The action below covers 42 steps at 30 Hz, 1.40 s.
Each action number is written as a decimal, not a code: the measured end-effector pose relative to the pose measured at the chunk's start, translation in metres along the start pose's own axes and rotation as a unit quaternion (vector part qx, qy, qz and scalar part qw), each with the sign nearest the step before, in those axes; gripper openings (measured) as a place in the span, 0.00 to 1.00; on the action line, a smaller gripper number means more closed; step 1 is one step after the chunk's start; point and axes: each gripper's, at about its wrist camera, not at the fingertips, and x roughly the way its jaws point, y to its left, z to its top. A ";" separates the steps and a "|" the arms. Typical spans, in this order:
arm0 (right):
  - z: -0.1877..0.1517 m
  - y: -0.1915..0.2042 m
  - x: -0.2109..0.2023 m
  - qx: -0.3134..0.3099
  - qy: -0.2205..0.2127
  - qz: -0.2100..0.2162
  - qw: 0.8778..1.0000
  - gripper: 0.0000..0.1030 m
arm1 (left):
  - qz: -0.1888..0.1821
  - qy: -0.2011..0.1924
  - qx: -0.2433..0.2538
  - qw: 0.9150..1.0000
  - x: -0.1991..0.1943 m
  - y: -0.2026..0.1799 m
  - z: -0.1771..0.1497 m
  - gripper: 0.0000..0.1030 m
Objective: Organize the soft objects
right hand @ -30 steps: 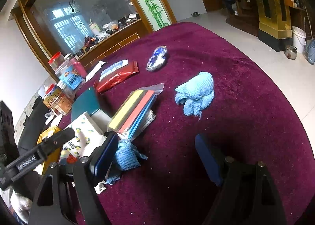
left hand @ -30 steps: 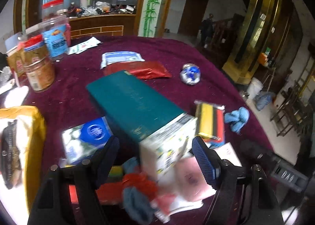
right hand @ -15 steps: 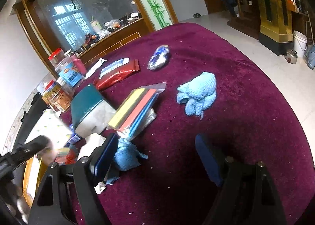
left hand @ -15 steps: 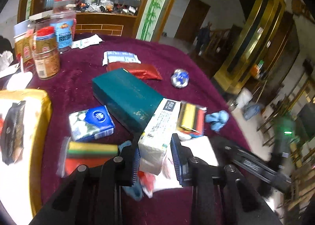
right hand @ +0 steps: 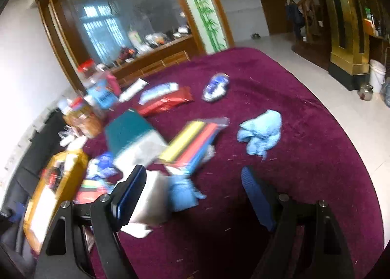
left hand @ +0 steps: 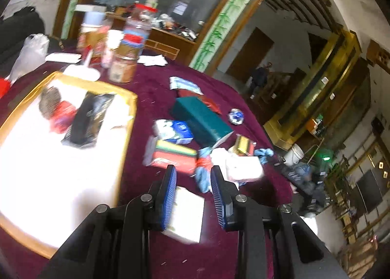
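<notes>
Since the earlier frame the white rectangular tissue pack (left hand: 186, 214) has left the pile; left gripper (left hand: 193, 199) closed onto it, now clenched on it above the maroon velvet tablecloth (left hand: 146, 98), near side. Step: carry toward the gold-rimmed white tray (left hand: 126, 120) at left. Next: clear the rim, release. Long axis runs near-far, along the fingers. Right gripper (right hand: 193, 196) hangs released, empty.

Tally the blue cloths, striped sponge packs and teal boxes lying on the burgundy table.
Blue cloths: 2
Striped sponge packs: 2
Teal box: 1
Total: 5
</notes>
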 end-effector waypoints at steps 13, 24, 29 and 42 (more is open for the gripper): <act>-0.038 0.076 -0.002 -0.084 0.073 0.052 0.992 0.77 | 0.149 0.059 0.205 0.966 0.075 -0.040 -0.059 0.59; -0.034 0.136 0.029 -0.159 0.109 0.045 0.980 0.77 | 0.069 0.067 0.106 0.990 0.051 -0.004 -0.054 0.51; -0.042 0.161 0.066 -0.187 0.127 0.012 0.974 0.69 | 0.038 0.042 0.061 0.997 0.002 0.017 -0.045 0.51; -0.025 0.160 0.049 -0.130 0.126 0.045 0.982 0.33 | 0.083 0.004 -0.041 0.996 -0.043 0.107 -0.024 0.51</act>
